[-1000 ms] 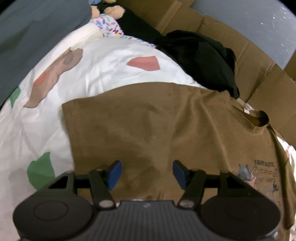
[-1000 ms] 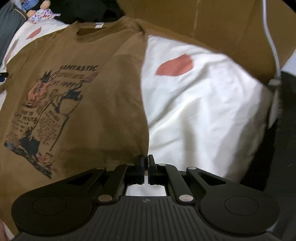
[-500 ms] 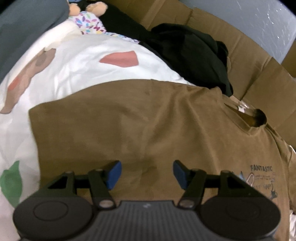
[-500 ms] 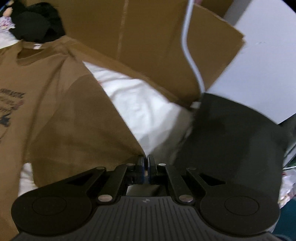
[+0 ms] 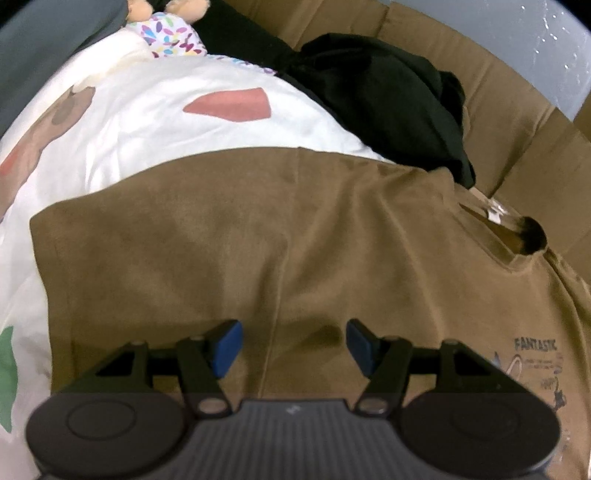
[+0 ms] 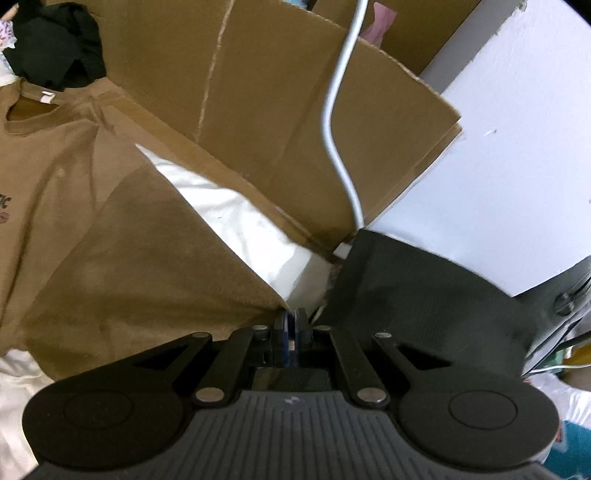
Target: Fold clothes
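The brown cotton T-shirt with a printed cartoon front (image 5: 258,236) lay spread on the white patterned duvet (image 5: 155,110), and the step in hand appeared to be drawing out its side. The right gripper (image 6: 291,325) was pinched tight on the shirt's corner, pulling it taut; the left gripper (image 5: 291,343) hovered spread over the fabric, holding nothing. The next move would probably call for carrying the held corner across the shirt while the left pinned or took hold of the cloth.

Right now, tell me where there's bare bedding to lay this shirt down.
Bare white duvet lies between the brown T-shirt and the doll; a narrow strip runs between shirt and cardboard. By the collar it is crowded: black clothes pile there.
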